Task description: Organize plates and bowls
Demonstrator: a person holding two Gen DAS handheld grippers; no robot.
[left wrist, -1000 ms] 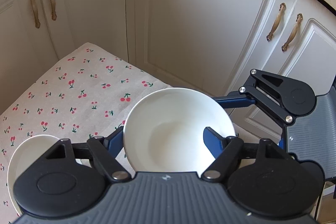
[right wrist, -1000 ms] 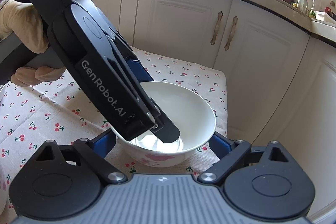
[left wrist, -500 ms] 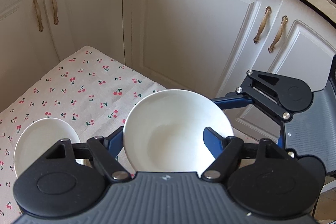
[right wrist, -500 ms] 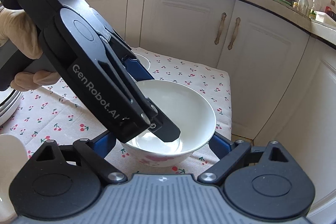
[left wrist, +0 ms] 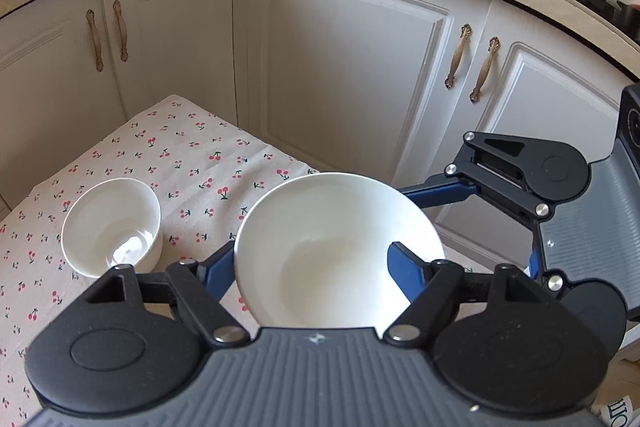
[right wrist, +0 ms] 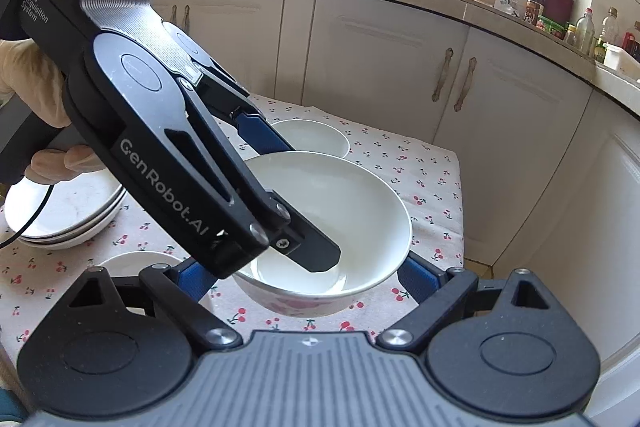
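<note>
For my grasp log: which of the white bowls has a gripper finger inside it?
The large bowl, with the left gripper clamping its wall, one finger inside. The small bowl behind it stands apart, untouched.

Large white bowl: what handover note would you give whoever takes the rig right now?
Left tongs: clamped on the large bowl wall, one finger inside.
Right tongs: flank the same bowl from outside; contact unclear.
Small bowl sits beside it on the cherry cloth; plate stack and a small dish are also on the cloth.
Done: plates stacked.
Left: probably group the bowls together.
</note>
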